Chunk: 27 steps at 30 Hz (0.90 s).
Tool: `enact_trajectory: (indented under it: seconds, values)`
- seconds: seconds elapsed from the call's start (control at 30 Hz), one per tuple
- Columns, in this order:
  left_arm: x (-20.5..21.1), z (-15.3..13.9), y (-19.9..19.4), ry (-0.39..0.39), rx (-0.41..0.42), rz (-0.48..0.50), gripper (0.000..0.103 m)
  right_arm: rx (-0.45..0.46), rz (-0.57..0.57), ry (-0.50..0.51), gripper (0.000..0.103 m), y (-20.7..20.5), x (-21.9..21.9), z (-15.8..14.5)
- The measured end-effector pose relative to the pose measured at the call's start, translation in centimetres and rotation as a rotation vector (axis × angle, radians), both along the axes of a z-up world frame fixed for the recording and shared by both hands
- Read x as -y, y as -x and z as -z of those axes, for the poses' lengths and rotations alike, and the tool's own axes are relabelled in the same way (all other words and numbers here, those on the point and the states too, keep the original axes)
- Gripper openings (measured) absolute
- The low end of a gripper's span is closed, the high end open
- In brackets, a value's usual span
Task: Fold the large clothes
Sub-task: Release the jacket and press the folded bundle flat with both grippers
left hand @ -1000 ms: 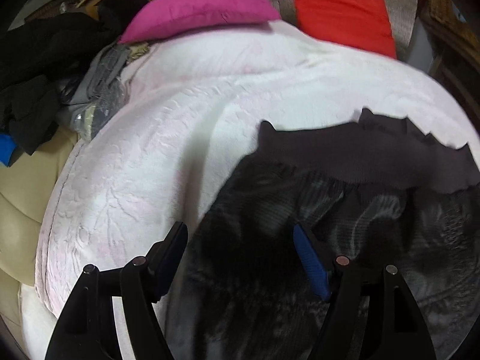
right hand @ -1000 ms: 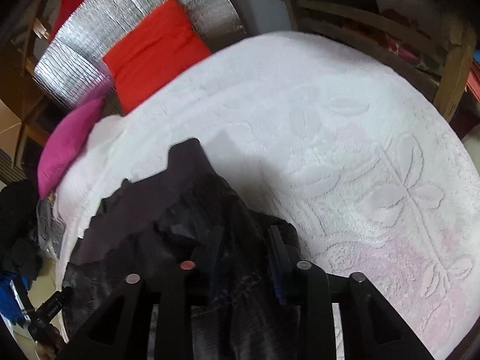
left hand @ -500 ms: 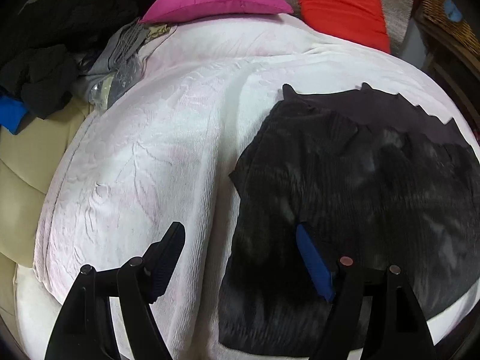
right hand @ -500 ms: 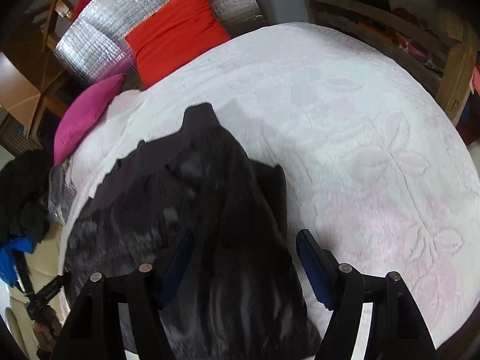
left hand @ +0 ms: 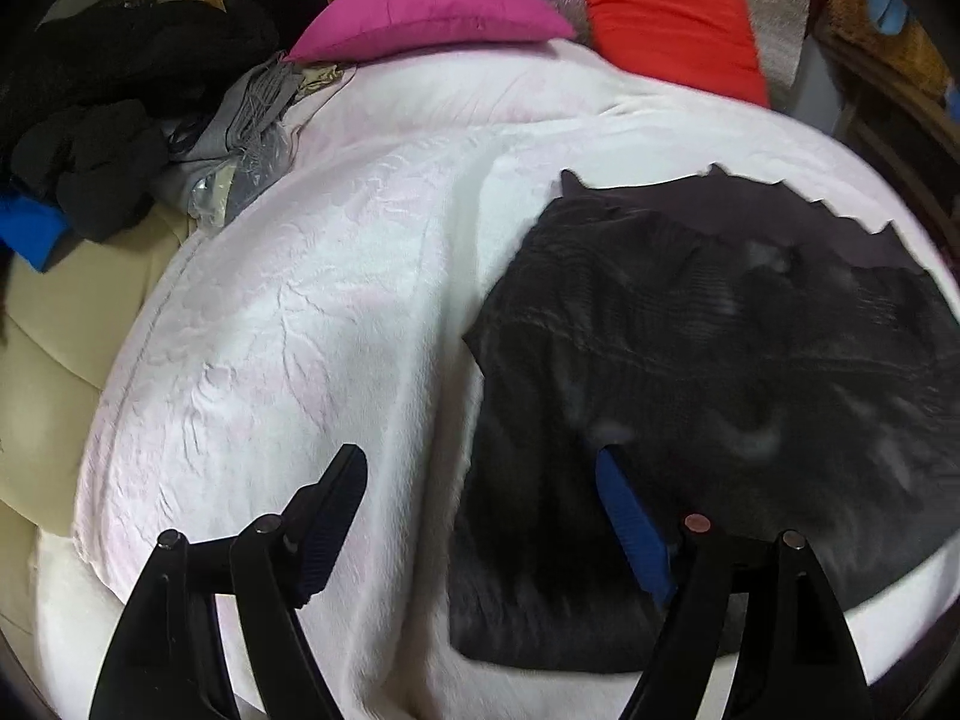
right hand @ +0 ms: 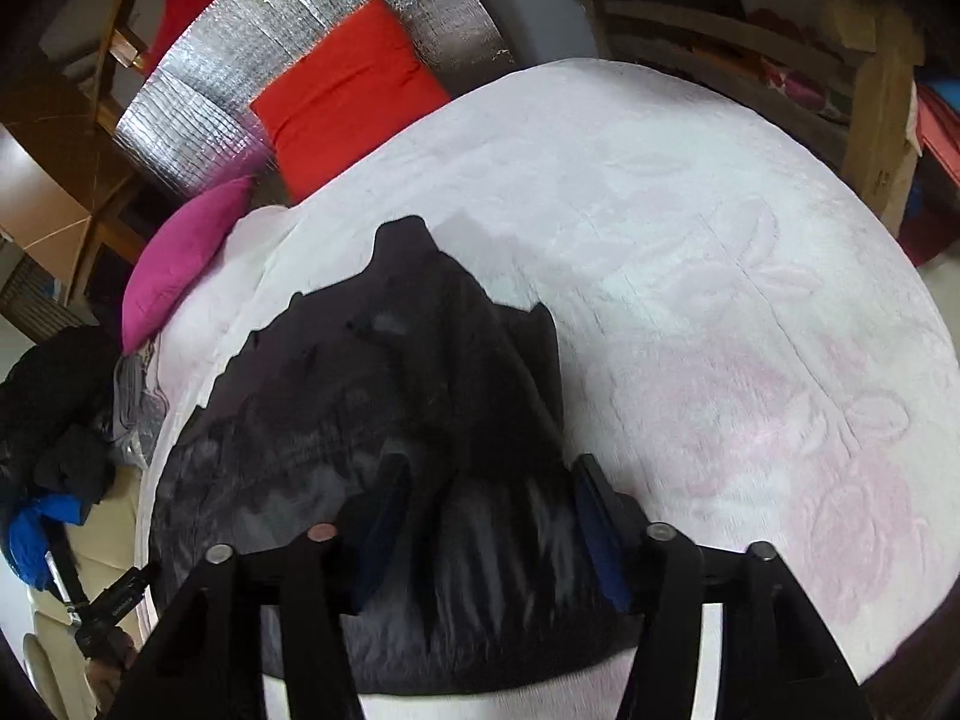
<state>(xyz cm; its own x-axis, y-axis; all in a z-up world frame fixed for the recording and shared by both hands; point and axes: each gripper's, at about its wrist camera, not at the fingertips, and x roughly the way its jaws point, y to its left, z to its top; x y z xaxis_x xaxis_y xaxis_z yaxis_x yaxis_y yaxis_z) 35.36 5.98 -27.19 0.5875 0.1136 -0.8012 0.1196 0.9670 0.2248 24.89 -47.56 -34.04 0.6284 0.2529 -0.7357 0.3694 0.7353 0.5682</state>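
A large black garment (left hand: 720, 360) lies folded and fairly flat on the white and pink bedspread (left hand: 300, 300). A plainer dark layer shows along its far edge. My left gripper (left hand: 480, 498) hovers open over the garment's left edge: the left finger is above bare bedspread, the blue-padded right finger above the cloth. In the right wrist view the same garment (right hand: 390, 408) spreads from centre to lower left. My right gripper (right hand: 492, 504) stands open above its near right part, and the pads press on nothing.
A magenta pillow (left hand: 432, 12) and a red cushion (left hand: 672, 24) lean on silver foil padding at the bed's head. A heap of dark and grey clothes (left hand: 102, 102) sits off the bed's left side. Wooden furniture (right hand: 876, 90) stands beyond the bedspread (right hand: 720, 300) at right.
My right gripper was shut on a bunched fold of the garment; it has let go and opened. The garment has settled flat. Both grippers have drawn back toward the near edge.
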Motion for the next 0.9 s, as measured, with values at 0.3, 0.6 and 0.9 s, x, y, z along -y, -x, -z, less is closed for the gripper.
enact_trajectory:
  seconds: [0.3, 0.6, 0.9]
  values:
    - [-0.4, 1.7, 1.7, 0.093, -0.05, 0.053, 0.068, -0.068, -0.016, 0.071, 0.048, 1.0, -2.0, 1.6]
    - [-1.1, 2.1, 1.9, 0.101, -0.062, 0.001, 0.07, -0.087, 0.049, 0.027, 0.04, 2.3, -1.5, 2.7]
    - [2.1, -1.9, 9.5, -0.087, 0.096, 0.066, 0.079, 0.085, 0.072, 0.019, 0.068, 7.7, -3.0, -3.1]
